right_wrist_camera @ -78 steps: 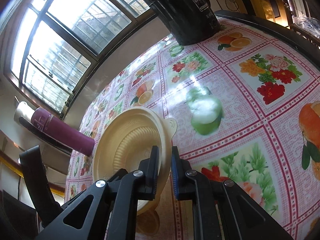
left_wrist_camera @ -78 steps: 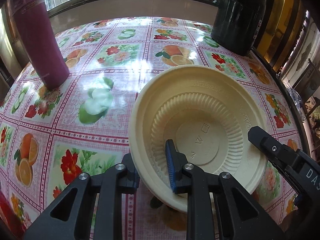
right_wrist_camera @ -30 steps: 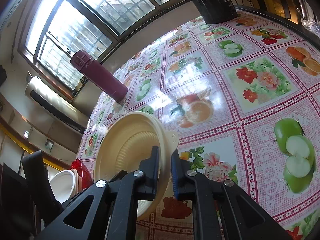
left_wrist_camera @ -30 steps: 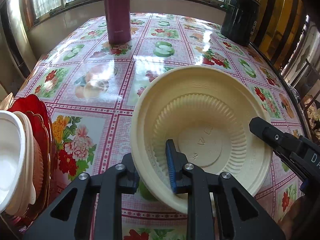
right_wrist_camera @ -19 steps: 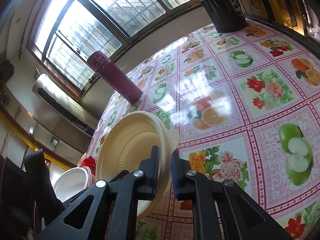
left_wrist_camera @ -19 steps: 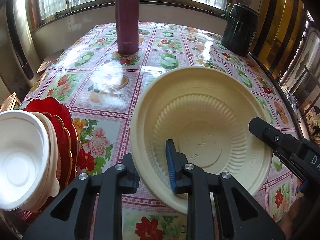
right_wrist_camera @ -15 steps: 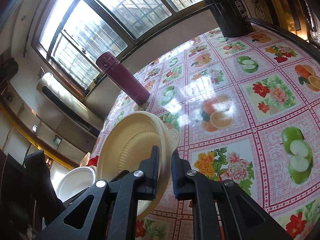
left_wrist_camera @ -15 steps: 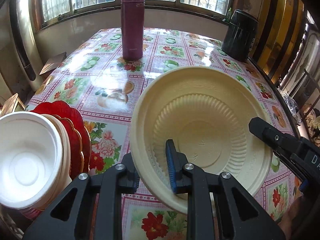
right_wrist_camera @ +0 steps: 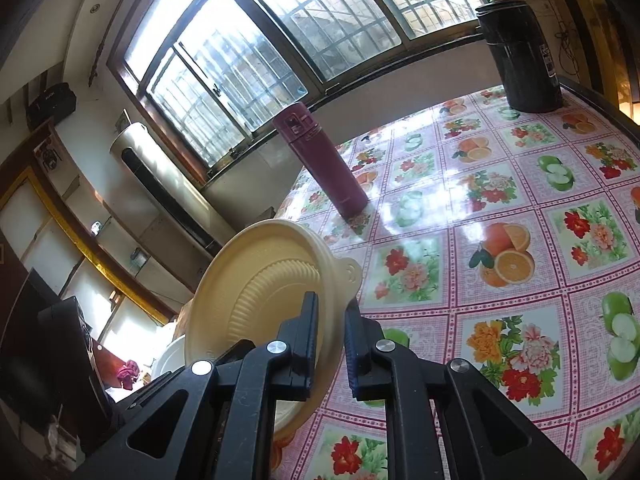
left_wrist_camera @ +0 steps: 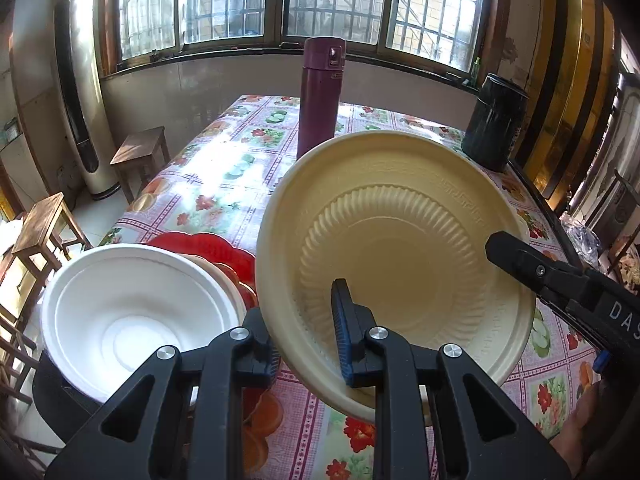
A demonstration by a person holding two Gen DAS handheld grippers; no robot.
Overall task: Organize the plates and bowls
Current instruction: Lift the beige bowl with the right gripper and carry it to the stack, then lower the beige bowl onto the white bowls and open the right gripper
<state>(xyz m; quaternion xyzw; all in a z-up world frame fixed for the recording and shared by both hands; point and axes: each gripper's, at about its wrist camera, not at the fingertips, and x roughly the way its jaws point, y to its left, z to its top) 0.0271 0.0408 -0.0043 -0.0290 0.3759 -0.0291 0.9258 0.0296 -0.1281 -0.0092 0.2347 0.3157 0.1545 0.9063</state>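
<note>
**Cream bowl held by both grippers above the table**

The left gripper [left_wrist_camera: 306,332] clenched the cream bowl's [left_wrist_camera: 400,248] near rim; the right gripper [right_wrist_camera: 331,344] clamped its opposite rim. The bowl hung tilted over the table [left_wrist_camera: 208,184], cavity facing the left camera, beside a white bowl [left_wrist_camera: 136,312] stacked on red plates [left_wrist_camera: 200,244].

2 bowls [left_wrist_camera: 394,248], 1 flask [left_wrist_camera: 320,92], 1 canister [left_wrist_camera: 494,124]

Left hand-held gripper [left_wrist_camera: 308,328] black with silver screws, blue finger pad, right hand-held gripper [right_wrist_camera: 331,336] matching black
</note>
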